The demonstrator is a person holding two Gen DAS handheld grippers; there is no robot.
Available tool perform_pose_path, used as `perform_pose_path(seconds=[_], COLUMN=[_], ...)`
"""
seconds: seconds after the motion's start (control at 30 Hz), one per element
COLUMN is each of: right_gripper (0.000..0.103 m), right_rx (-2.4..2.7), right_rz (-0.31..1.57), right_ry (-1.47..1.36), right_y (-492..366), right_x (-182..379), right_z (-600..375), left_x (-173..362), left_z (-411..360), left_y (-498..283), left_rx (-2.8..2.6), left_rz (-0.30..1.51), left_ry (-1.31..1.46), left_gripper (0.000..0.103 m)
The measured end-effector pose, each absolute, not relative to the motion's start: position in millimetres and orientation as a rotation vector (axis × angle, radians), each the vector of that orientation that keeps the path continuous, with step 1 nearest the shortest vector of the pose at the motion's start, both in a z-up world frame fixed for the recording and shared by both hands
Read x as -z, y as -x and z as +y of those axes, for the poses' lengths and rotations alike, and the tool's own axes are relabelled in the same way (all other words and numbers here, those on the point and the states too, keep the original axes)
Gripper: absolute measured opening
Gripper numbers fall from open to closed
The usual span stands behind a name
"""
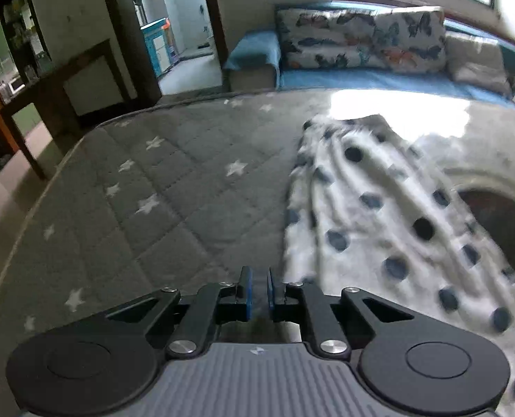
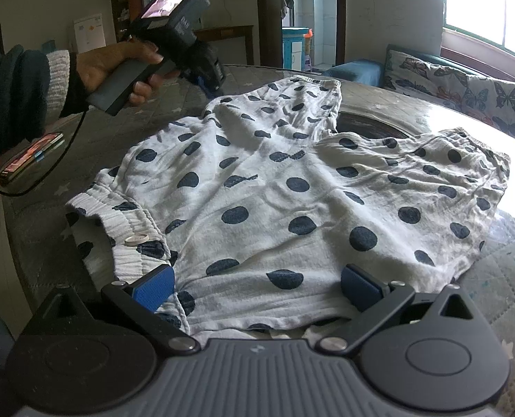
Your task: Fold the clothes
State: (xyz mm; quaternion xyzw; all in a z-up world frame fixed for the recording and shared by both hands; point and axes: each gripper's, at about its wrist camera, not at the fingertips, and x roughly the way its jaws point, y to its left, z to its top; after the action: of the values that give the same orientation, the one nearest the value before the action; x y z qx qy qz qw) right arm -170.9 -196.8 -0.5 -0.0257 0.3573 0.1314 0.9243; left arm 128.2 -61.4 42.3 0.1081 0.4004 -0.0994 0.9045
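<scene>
Daylight from window (image 2: 490, 3); glare on table (image 1: 379, 104); garment (image 1: 396, 215) motion-blurred; fisheye-bent edges.

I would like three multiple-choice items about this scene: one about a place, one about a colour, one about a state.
1. Where does the garment lie?
A. on the quilted table cover
B. on the sofa
C. on the floor

2. What colour are the garment's dots?
A. red
B. dark blue
C. yellow

3. How stand the jaws of the right gripper?
A. shut on the garment
B. shut on nothing
C. open, over the garment's near edge

Answers:
1. A, the garment is spread on the grey starred cover, with the sofa behind the table.
2. B, dark blue dots show on white cloth in both views.
3. C, the two blue pads stand far apart with cloth between and below them, not pinched.
</scene>
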Motion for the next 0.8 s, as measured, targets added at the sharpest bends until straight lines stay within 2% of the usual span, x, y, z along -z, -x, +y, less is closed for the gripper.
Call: perform_pose_path(seconds=[0.4,0.6,0.8], right_gripper=[0.103,0.103,0.103], right_rx=[-0.268,-0.269,-0.266], right_rz=[0.736,0.736,0.737], right_ry=[0.050,0.050,0.045], right_y=[172.3,172.3,172.6], right_x=[-0.3,-0.1,-0.4], right_z=[-196.5,-196.8,-196.5], left_x=[-27.0,-52.2,-50.4], left_z=[-82.0,-80.4,-105.7], left_y=[-167.4,-165.4,-178.4], left_rx=[0.148,0.220,0.301], left_rz=[0.836,0.787,0.816], left_ry=[-0.287,-0.208,-0.187], left_gripper=[0.011,0.011,0.011])
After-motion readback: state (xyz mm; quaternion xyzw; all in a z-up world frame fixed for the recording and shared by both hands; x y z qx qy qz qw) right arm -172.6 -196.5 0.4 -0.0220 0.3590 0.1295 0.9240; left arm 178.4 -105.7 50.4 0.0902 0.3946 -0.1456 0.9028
